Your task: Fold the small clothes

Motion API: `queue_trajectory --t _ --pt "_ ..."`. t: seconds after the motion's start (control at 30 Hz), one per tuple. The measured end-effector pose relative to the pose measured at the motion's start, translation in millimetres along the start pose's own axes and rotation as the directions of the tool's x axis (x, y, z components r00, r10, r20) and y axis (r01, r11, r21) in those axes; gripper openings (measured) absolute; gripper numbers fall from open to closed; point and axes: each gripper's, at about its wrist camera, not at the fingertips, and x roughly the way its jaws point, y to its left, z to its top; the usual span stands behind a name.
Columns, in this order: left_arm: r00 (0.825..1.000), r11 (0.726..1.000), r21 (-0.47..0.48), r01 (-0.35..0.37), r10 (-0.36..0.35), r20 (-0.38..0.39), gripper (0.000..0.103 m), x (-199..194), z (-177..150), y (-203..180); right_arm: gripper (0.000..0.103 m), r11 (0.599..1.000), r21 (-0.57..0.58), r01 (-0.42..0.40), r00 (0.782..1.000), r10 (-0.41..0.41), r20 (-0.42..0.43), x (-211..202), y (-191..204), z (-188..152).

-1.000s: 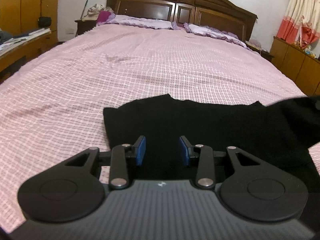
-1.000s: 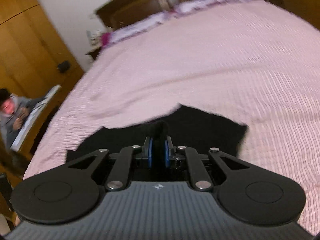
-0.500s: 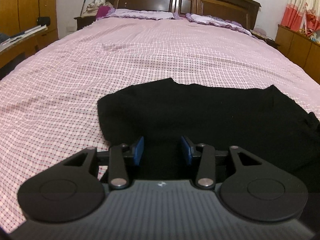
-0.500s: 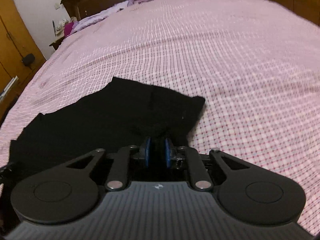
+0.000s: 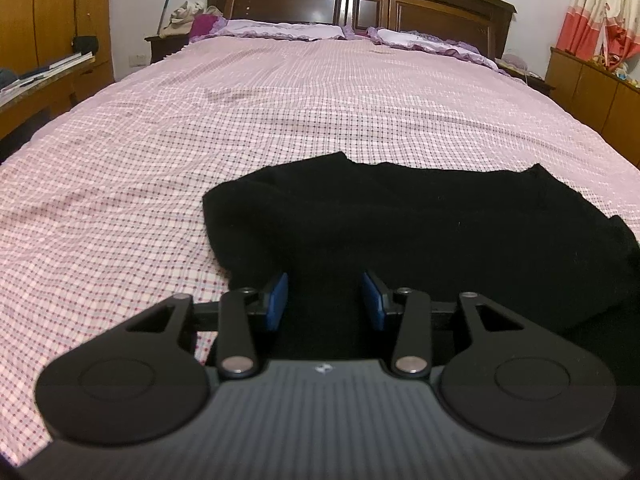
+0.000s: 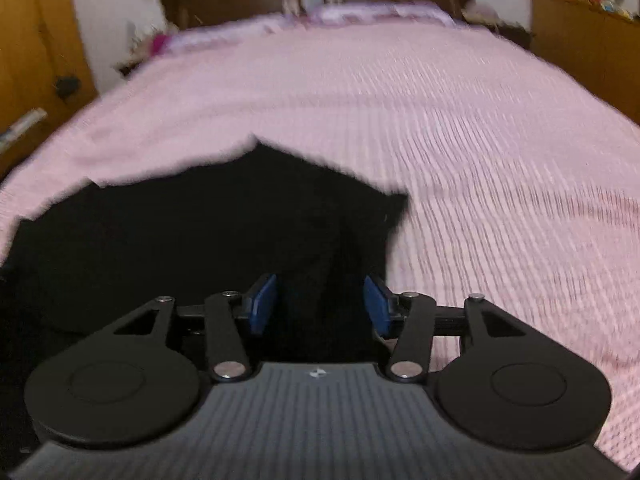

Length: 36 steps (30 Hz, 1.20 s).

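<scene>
The bed (image 5: 320,92) runs wide and bare toward the headboard (image 5: 360,4), checked pink sheet open to the left, right and beyond the garment (image 5: 400,220), with a cabinet (image 5: 592,88) past the right edge. The black garment lies flat on the near part of the bed (right view is blurred). The left claw (image 5: 325,301) and right claw (image 6: 320,304) both stand wide apart, gripping nothing, each over the garment's near edge.
</scene>
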Motion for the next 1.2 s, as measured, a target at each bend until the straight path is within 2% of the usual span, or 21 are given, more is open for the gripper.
queue_trajectory --t 0.1,0.2,0.4,0.57,0.67,0.83,1.2 --pt "1.0 1.0 0.003 -0.006 0.006 -0.011 0.043 -7.3 1.4 0.5 0.063 0.998 0.064 -0.013 1.0 0.013 0.013 9.4 -11.1 -7.9" --pt "1.0 1.0 0.002 0.001 -0.001 -0.013 0.043 -25.1 3.9 1.3 0.067 0.995 0.097 -0.006 1.0 0.004 0.027 -5.6 -8.6 -7.4" --pt "0.999 1.0 0.005 0.006 -0.005 -0.032 0.043 -67.2 -3.6 5.7 0.068 0.993 0.087 -0.08 0.994 0.074 0.076 -65.8 2.3 -20.5" --pt "0.997 1.0 0.011 -0.016 0.017 -0.07 0.044 -103.2 -24.5 13.3 0.073 0.984 0.088 -0.154 0.986 0.146 0.085 -118.9 7.9 -52.0" --pt "0.995 0.999 -0.031 -0.009 0.006 -0.098 0.044 -123.7 -41.1 23.5 0.076 0.98 0.088 -0.176 0.982 0.169 0.087 -147.6 10.0 -76.0" --pt "0.991 0.994 -0.113 0.006 -0.021 -0.131 0.044 -149.3 -64.1 37.3 0.08 0.983 0.108 -0.149 0.986 0.14 0.09 -177.4 6.1 -110.8" --pt "0.978 0.982 -0.18 0.054 -0.089 -0.188 0.044 -183.3 -105.3 40.8 0.08 0.979 0.15 -0.137 0.99 0.135 0.029 -209.7 -12.3 -166.5"
